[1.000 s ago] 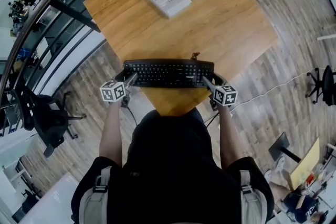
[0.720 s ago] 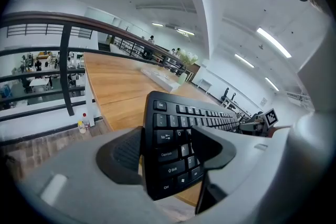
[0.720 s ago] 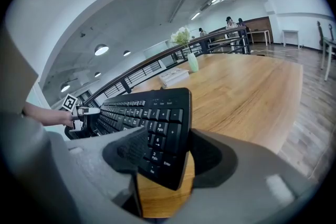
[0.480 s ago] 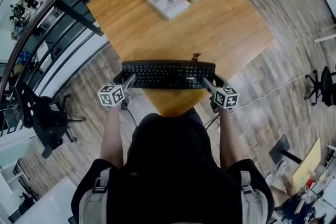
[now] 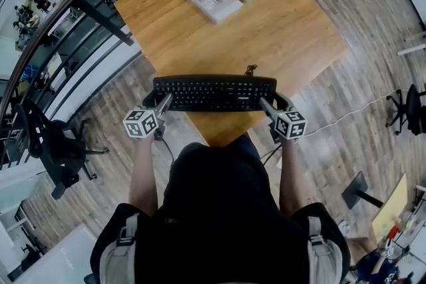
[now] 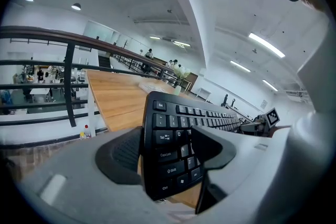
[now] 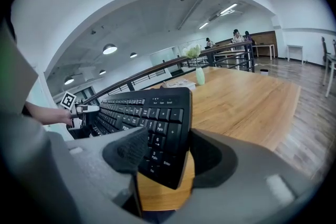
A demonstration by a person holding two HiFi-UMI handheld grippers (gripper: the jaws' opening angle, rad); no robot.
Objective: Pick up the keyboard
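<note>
Head view shows the keyboard (image 5: 214, 92) across the near corner of the worktop (image 5: 266, 23), the left gripper (image 5: 162, 102) clamped on its left end and the right gripper (image 5: 265, 104) on its right end, so the grasp looks done and the lift seems barely begun, if at all.

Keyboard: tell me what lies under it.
Under the keyboard shows the wooden table's near corner; the left tool and right tool clamp its ends. Whatever lies beneath its middle is covered, as is any gap above the wood.
</note>
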